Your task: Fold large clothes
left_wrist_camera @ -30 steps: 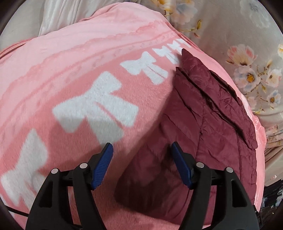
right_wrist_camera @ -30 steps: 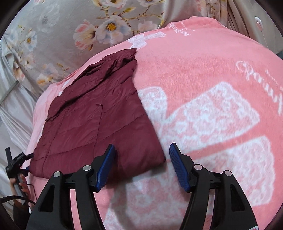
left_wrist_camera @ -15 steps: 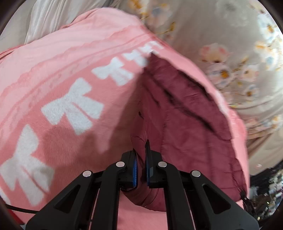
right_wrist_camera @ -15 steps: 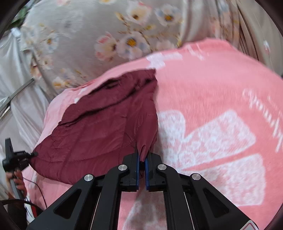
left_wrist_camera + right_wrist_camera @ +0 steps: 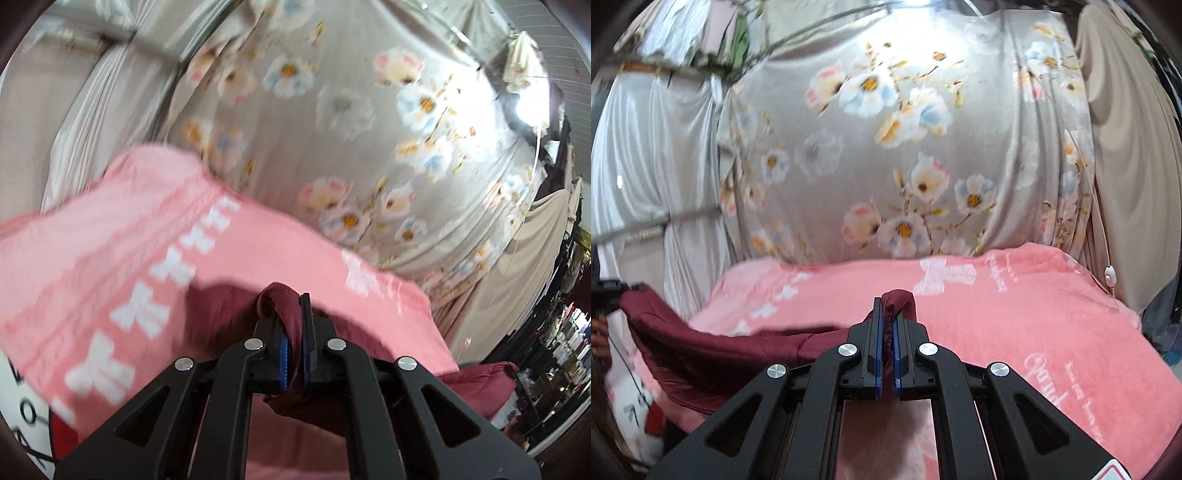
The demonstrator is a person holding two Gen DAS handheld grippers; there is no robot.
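Maroon jacket [image 5: 713,343] hangs mostly hidden below jaws.

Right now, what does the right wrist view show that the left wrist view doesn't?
Only the right wrist view: the left gripper at the far left edge, with the maroon jacket stretched in a sagging span from it to the right gripper, and a white curtain.

Only the left wrist view: the row of white bows along the pink blanket, and a cluttered room at the right edge.

Both: blue pads shut on bunched maroon fabric, pink blanket below, floral sheet behind.
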